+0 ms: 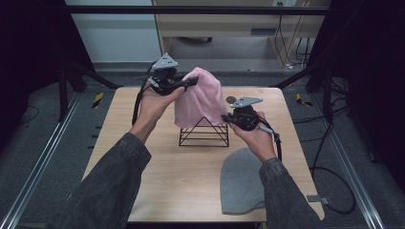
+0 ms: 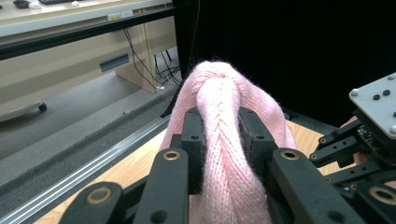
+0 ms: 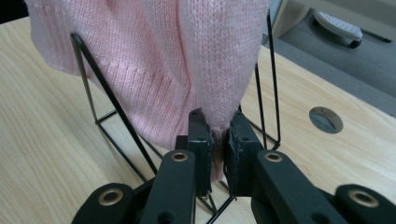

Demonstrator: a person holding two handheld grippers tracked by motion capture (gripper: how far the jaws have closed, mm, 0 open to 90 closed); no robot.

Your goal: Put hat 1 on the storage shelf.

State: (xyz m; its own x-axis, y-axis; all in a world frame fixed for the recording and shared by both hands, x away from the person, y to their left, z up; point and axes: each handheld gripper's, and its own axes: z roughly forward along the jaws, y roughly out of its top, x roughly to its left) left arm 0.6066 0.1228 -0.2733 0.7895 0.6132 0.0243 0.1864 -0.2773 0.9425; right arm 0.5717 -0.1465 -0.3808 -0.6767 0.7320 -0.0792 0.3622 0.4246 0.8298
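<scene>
Both tongs clamped on pink knitted beanie (image 1: 198, 98): left tongs (image 1: 191, 82) at crown, right tongs (image 1: 228, 118) at hem. Lift evenly off black wire pyramid stand (image 1: 204, 132) (grey beanie (image 1: 241, 181) near right edge).

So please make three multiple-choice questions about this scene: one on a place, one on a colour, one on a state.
1. Where does the grey hat lie?
A. flat on the table, near the person's right forearm
B. on the wire stand
C. on the floor

2. What colour is the hat on the wire stand?
A. blue
B. pink
C. white

3. What is the left gripper doing?
A. open above the table
B. shut on the grey hat
C. shut on the pink hat

Answers: 1 A, the high view shows it flat on the table. 2 B, pink knit drapes the black frame. 3 C, the left gripper view shows its jaws pinching pink knit.
</scene>
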